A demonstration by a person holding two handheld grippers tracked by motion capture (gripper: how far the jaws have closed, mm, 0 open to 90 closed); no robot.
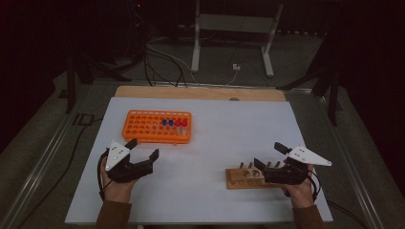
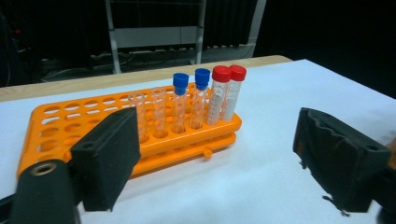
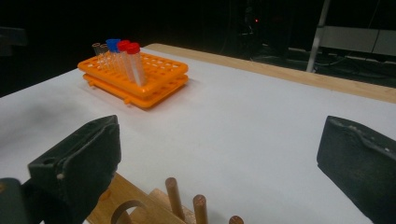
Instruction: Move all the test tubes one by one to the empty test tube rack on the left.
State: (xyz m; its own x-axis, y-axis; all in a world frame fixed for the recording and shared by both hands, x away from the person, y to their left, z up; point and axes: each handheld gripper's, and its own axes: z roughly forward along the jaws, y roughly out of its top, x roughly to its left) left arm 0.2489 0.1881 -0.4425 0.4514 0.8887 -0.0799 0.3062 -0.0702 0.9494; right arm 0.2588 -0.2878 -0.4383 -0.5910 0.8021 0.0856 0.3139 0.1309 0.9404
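An orange tube rack (image 1: pixel 157 126) is seen lying flat on the white table top (image 1: pixel 224 129), in its far left part. In the left gripper view the rack (image 2: pixel 93 121) is shown with six tubes standing upright in one row near its right end: two clear uncapped tubes (image 2: pixel 148 114), two blue-capped tubes (image 2: pixel 191 98) and two red-capped tubes (image 2: pixel 227 95), side by side, the red pair nearest the rack's end. The same row is seen from the other side in the right gripper view, where the rack (image 3: pixel 154 77) lies well away across the bare table.

The left gripper (image 1: pixel 142 153) is held just on the near side of the rack, apart from it, with its jaws pointing towards it. Its jaws are spread wide and nothing is held between them; in its own view only table and rack are seen through the gap between the two black pads.

A wooden peg stand (image 1: pixel 243 177) is placed near the front right of the table, well apart from the rack. The right gripper (image 1: pixel 270 160) is held directly over the stand's right end, released, with its jaws wide apart and nothing gripped. In the right gripper view the stand's upright pegs (image 3: pixel 187 205) are seen rising between and below the two pads, untouched by them. Each gripper is carried by a hand entering from the near edge.
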